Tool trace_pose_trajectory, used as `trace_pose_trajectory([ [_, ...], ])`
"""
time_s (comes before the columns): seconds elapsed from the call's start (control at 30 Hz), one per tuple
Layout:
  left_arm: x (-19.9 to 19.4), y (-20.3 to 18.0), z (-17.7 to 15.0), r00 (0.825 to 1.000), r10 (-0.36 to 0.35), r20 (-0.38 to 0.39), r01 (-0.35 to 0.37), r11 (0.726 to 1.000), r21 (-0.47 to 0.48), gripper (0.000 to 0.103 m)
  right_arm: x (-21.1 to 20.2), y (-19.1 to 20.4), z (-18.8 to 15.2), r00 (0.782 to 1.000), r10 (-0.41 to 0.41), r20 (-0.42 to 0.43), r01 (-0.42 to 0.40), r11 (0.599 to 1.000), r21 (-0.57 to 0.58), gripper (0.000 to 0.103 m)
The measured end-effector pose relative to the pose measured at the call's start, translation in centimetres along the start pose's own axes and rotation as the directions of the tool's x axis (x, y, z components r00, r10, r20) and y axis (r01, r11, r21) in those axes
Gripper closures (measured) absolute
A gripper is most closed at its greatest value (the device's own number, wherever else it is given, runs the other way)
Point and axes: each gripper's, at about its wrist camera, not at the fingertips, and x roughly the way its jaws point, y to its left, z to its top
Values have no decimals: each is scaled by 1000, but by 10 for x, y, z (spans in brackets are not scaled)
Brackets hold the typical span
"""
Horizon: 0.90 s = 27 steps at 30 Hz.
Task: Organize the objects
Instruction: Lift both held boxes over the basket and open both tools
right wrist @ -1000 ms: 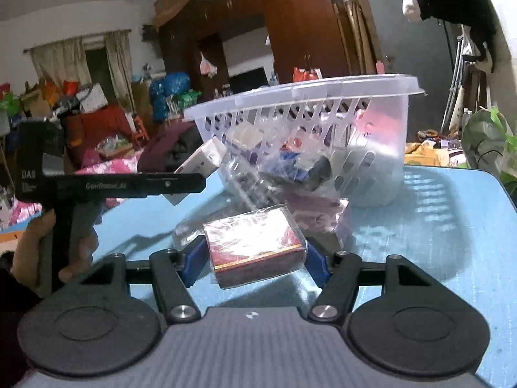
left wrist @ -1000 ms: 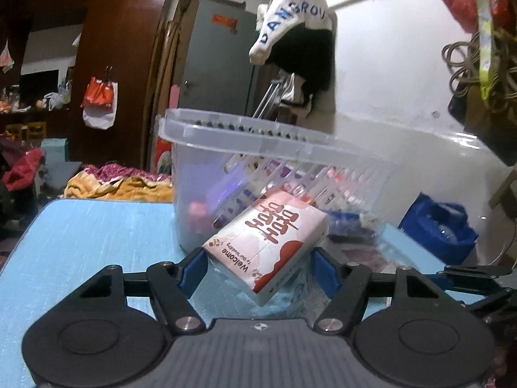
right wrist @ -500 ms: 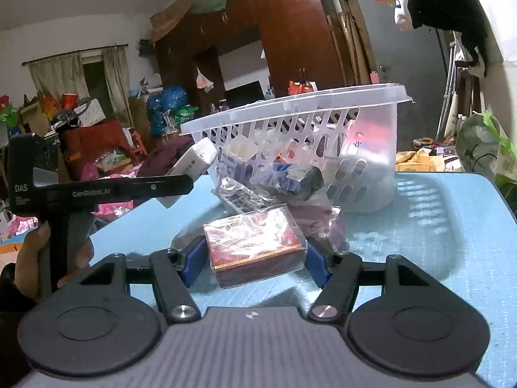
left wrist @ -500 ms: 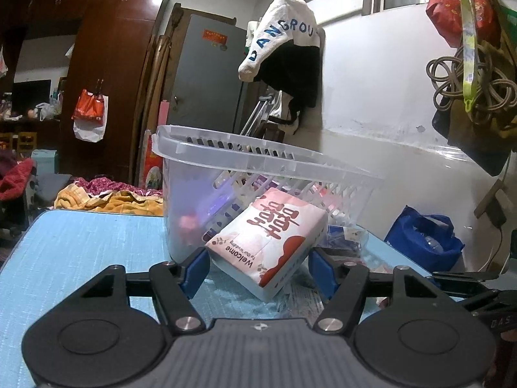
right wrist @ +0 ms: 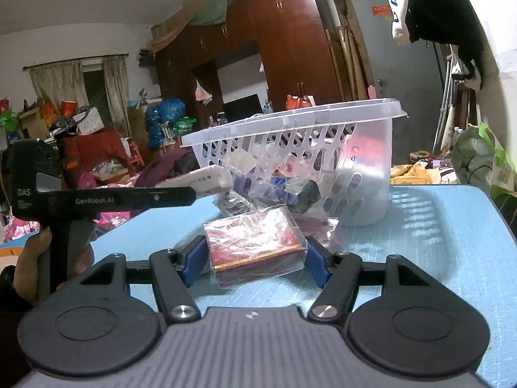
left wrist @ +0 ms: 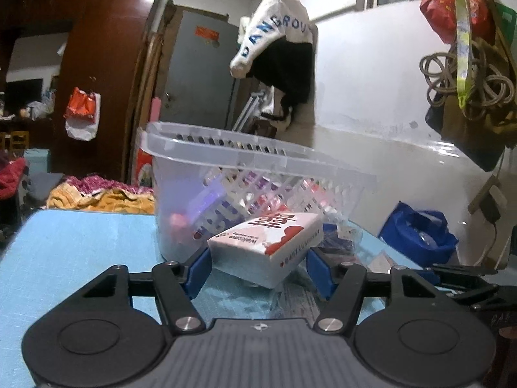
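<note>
Two held packs, basket (left wrist: 226, 152) at 12 o'clock
Left gripper (left wrist: 258, 266) clamps tissue pack (left wrist: 268, 242); right gripper (right wrist: 255, 260) clamps red box (right wrist: 255, 242) (basket contents blurred).

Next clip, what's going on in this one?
A person holds a gripper in each hand at a blue table, sorting small packaged goods. The left gripper is shut on a white and red tissue pack, held tilted. The right gripper is shut on a red box in clear wrap, low over the table. Behind both stands a clear plastic basket, tipped, with more wrapped items inside and spilling in front of it.
</note>
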Motion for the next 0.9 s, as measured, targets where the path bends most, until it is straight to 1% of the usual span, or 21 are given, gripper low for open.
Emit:
trace_pose_trajectory([
  [0.03,3,0,0,1000,-11,-17,11,1000,1,35,0,0,0,1000,-1,1,1,1000,-2,36],
  [0.07,4,-1,0,1000,-8,-19,8,1000,4,35,0,1,0,1000,-1,0,1,1000,-4,36],
  [0.13,3,-8,0,1000,0,-10,1,999,43,35,0,1,0,1000,-3,1,3,1000,-6,36],
  [0.17,3,-9,-1,1000,-13,-18,14,998,57,35,0,0,0,1000,-2,2,2,1000,-6,36],
  [0.27,12,-10,-1,996,-21,-84,27,997,70,35,0,1,0,1000,-3,1,3,1000,-6,36],
  [0.4,20,-14,-1,991,-12,-131,24,996,89,34,-1,2,0,1000,-4,5,4,1000,-7,36],
  [0.53,23,-16,-2,990,1,-138,14,995,104,33,-1,2,-1,1000,-3,5,3,1000,-7,35],
  [0.57,24,-17,-2,990,3,-141,12,994,106,31,-1,3,0,1000,-2,4,2,1000,-8,35],
  [0.63,24,-20,-1,991,13,-131,2,994,111,29,-2,3,-1,1000,-4,4,4,1000,-10,35],
  [0.7,24,-21,-1,993,20,-119,-6,993,117,23,-3,4,-1,1000,-2,5,2,1000,-11,35],
  [0.8,25,-22,1,994,39,-104,-27,993,117,22,-2,3,-1,1000,-2,4,2,1000,-11,35],
  [0.83,24,-22,1,994,37,-99,-26,993,115,24,-3,3,-1,1000,-3,5,3,1000,-12,35],
  [0.87,24,-22,1,995,27,-93,-16,993,115,39,-3,4,0,1000,-3,5,3,1000,-12,35],
  [0.9,23,-23,2,996,22,-89,-11,993,121,50,-3,4,0,1000,-3,5,3,1000,-13,35],
])
